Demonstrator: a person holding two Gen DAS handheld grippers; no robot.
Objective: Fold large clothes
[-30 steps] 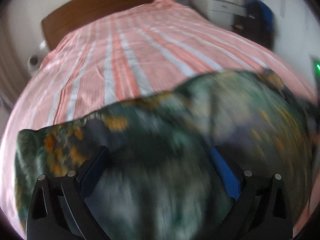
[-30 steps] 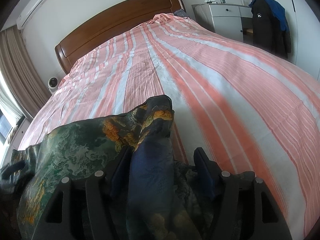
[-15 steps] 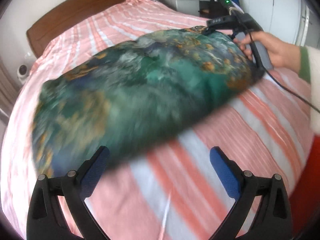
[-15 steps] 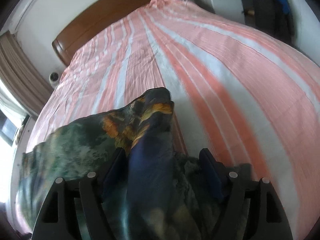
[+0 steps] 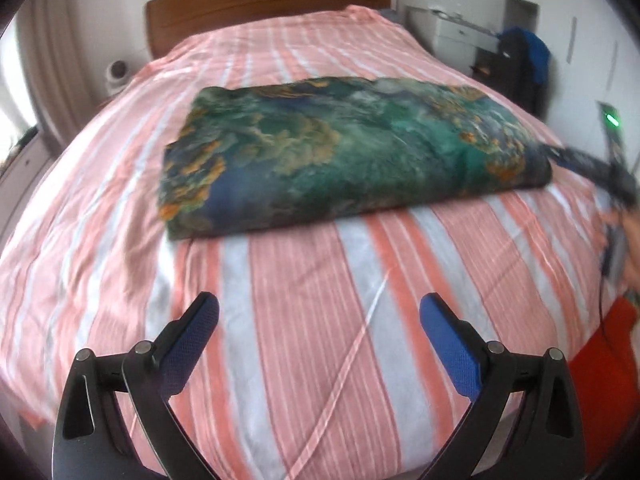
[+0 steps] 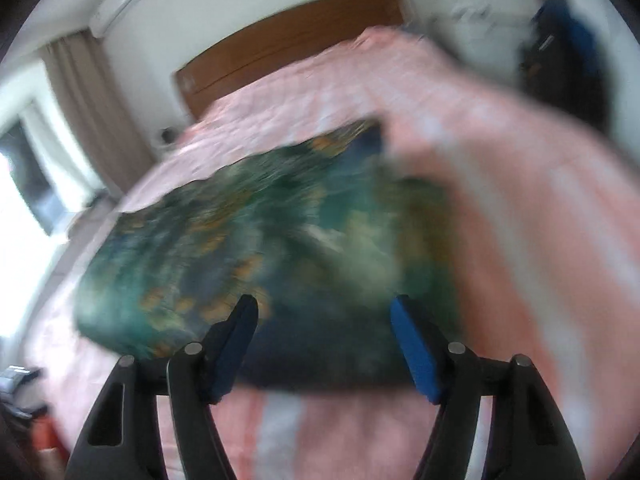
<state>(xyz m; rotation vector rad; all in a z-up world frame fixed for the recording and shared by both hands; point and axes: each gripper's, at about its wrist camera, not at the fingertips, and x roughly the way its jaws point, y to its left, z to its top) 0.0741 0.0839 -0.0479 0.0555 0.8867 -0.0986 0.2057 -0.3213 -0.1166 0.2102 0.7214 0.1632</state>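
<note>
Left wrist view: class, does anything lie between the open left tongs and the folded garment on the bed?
Nothing visible: only bare striped bedspread separates the left tongs from the garment.

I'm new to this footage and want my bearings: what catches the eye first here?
A folded green, blue and orange patterned garment lies across the middle of a bed with a pink-and-white striped cover. Both tongs stand open and empty: the left tongs well short of it, the right tongs at its near edge.

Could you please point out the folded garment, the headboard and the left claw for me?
folded garment (image 5: 352,152), left wrist view, middle of its top layer.
headboard (image 5: 264,4), left wrist view, centre of the wooden panel.
left claw (image 5: 320,344), left wrist view, midway between its open fingertips.
</note>
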